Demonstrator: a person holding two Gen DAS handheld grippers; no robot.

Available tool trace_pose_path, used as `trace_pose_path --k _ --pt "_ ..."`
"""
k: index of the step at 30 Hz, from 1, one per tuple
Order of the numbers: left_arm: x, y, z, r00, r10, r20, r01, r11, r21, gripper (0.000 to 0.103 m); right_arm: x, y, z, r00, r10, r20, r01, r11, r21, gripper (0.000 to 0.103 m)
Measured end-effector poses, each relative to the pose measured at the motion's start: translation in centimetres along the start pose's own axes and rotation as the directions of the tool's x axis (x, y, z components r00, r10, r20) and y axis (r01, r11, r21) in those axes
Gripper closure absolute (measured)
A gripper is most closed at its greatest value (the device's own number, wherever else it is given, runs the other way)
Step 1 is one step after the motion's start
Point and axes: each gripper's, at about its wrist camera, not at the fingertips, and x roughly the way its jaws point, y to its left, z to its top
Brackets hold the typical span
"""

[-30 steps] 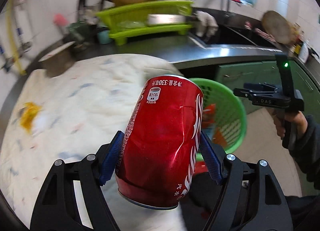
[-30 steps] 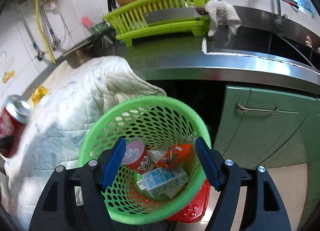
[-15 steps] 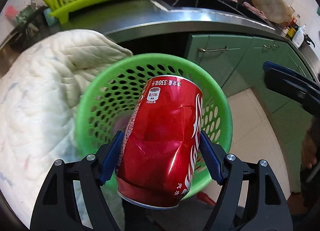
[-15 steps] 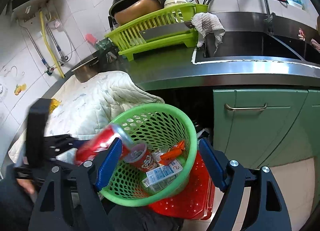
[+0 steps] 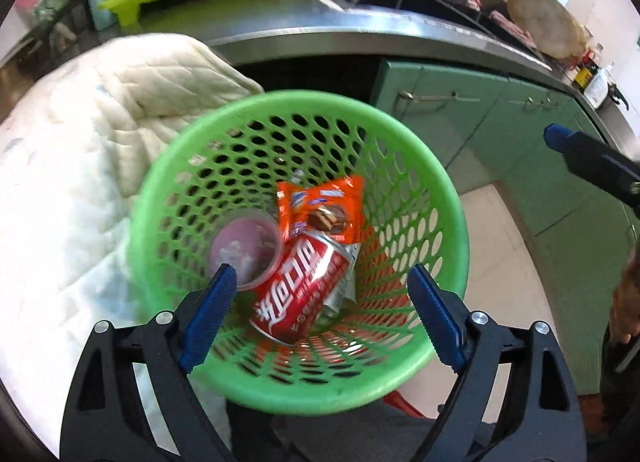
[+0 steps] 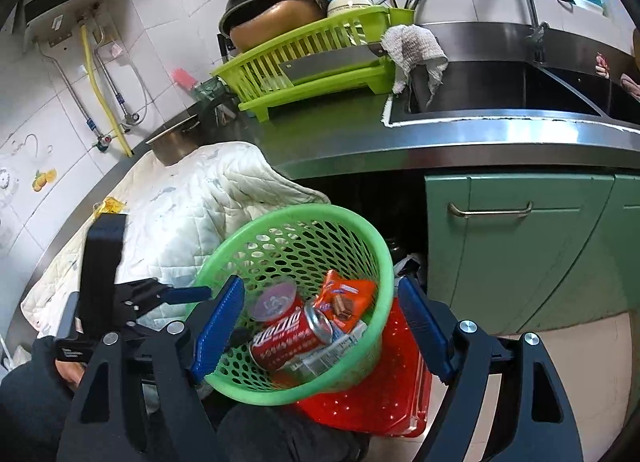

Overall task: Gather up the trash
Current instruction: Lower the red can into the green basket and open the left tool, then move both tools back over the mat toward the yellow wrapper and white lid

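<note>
A green perforated basket (image 5: 448, 198) (image 6: 360, 230) holds trash. A dented red cola can (image 5: 300, 286) (image 6: 288, 338) lies on its side inside it, beside a pink-lidded cup (image 5: 244, 250) (image 6: 276, 298), an orange snack wrapper (image 5: 320, 206) (image 6: 346, 298) and a small carton (image 6: 340, 346). My left gripper (image 5: 320, 314) hangs open and empty just above the basket's near rim; it also shows in the right wrist view (image 6: 176, 298). My right gripper (image 6: 320, 326) is open and empty above the basket, and one of its fingers (image 5: 560, 140) shows at the right of the left wrist view.
A white quilted cloth (image 5: 72, 166) (image 6: 192, 214) covers the counter left of the basket, with a yellow scrap (image 6: 108, 206) on it. A red crate (image 6: 380, 394) sits under the basket. Green cabinets (image 6: 520, 246), a steel sink (image 6: 500, 90) and a lime dish rack (image 6: 312, 62) lie behind.
My left gripper swung from the cloth to over the basket, opened and let go of the red can, which now lies in the basket. My right gripper drew back a little.
</note>
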Motion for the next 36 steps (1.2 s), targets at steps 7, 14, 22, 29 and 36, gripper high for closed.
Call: trace_pose_path --k 7,14,22,29,36 --pt "-5.5 2.7 -0.7 0.995 0.075 0.072 -0.071 0.996 -0.047 0.017 0.4 2.1 0.4 0.999 0.033 -0.002 -0.033 0.998 -0.044 0.027" --pt "-10.9 7.1 -2.5 0.977 0.183 0.114 -0.165 0.975 -0.146 0.017 1.3 5.1 1.2 0.996 0.083 -0.019 -0.085 0.992 -0.098 0.027" --pt "-16.8 15.2 -6.0 0.926 0.349 0.143 -0.287 0.898 -0.333 0.018 3.0 9.3 1.7 0.989 0.135 -0.055 -0.143 0.974 -0.175 0.027" --pt "-21.4 23.6 -7.8 0.85 0.507 0.144 -0.375 0.775 -0.509 0.018 4.7 12.9 2.0 0.98 0.179 -0.087 -0.194 0.956 -0.221 0.027" --pt "-22.5 31.1 -6.6 0.786 0.605 0.125 -0.435 0.686 -0.583 0.018 7.0 16.5 2.4 0.971 0.199 -0.13 -0.228 0.935 -0.273 0.027"
